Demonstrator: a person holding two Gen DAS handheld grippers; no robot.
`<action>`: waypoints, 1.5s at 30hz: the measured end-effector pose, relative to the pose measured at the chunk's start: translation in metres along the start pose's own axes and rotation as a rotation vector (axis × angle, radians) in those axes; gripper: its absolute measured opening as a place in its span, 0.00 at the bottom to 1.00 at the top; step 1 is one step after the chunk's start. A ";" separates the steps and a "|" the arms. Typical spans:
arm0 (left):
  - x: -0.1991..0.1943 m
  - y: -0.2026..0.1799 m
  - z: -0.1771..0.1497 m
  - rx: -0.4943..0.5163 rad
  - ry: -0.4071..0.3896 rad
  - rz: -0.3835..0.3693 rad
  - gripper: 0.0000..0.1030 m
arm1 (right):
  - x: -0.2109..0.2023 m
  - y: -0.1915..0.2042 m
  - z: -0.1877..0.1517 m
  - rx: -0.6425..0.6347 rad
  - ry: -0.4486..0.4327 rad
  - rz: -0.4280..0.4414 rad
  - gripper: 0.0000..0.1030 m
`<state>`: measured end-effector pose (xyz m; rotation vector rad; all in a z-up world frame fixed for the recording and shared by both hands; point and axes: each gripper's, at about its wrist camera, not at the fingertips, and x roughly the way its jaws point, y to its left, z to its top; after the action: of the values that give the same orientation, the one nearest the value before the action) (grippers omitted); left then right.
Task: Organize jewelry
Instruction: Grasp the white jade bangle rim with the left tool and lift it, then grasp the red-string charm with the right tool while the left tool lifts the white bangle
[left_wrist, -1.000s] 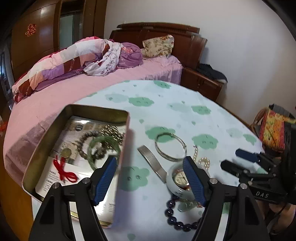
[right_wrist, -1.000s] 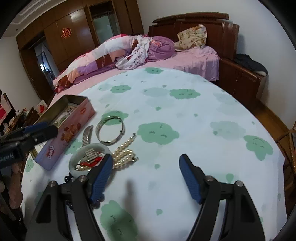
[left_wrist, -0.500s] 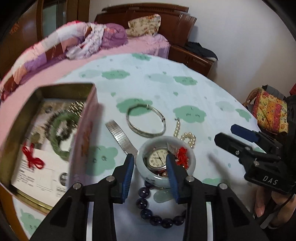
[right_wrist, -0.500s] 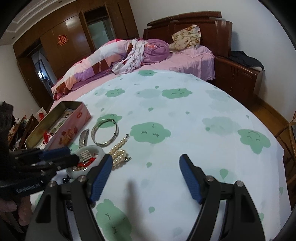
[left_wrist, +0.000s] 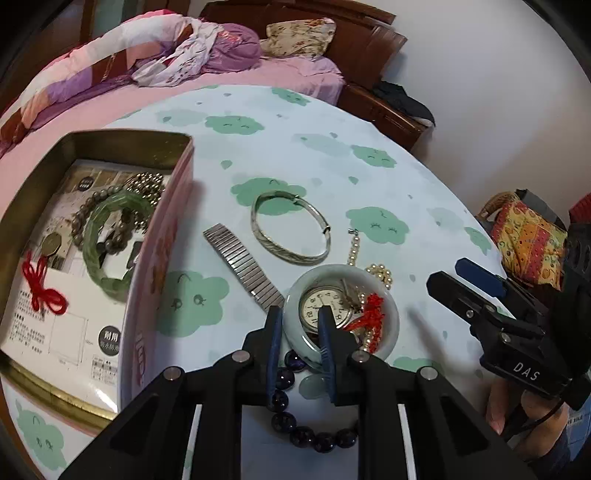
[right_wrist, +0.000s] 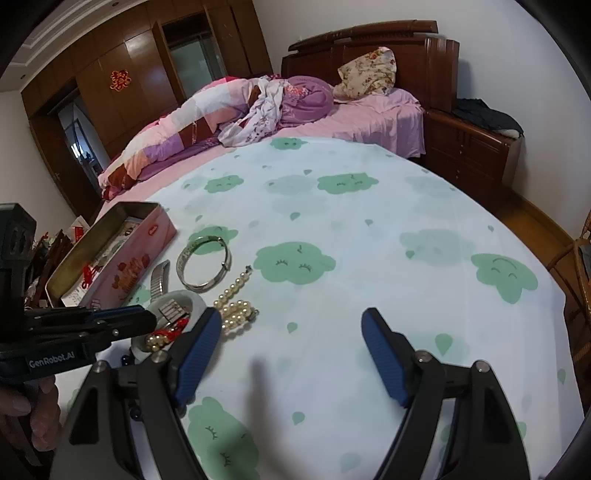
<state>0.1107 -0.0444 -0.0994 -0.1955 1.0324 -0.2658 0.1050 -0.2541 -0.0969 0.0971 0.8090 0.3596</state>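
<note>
In the left wrist view, the closing left gripper (left_wrist: 300, 314) is seen straddling the pale bangle's (left_wrist: 391, 325) rim, a watch (left_wrist: 325, 308) lying inside it, while a green bangle (left_wrist: 110, 236) is held in the tin (left_wrist: 162, 266); in the right wrist view, the right gripper (right_wrist: 291, 350) is held apart, opening over bare cloth.

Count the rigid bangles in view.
3: green bangle inside the tin; silver bangle on the tablecloth; pale bangle ringing the watch. More may hide in the tin.
</note>
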 end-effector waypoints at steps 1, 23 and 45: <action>0.001 0.001 0.000 -0.013 0.008 0.005 0.25 | 0.000 0.000 0.000 0.000 0.000 -0.001 0.79; -0.043 -0.018 0.001 0.140 -0.157 -0.013 0.10 | -0.005 -0.004 0.002 0.020 -0.010 -0.008 0.79; -0.059 0.016 0.007 0.063 -0.228 0.063 0.10 | 0.011 0.047 -0.015 -0.113 0.163 0.180 0.28</action>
<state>0.0905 -0.0109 -0.0524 -0.1324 0.8013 -0.2137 0.0879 -0.2066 -0.1047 0.0353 0.9414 0.5885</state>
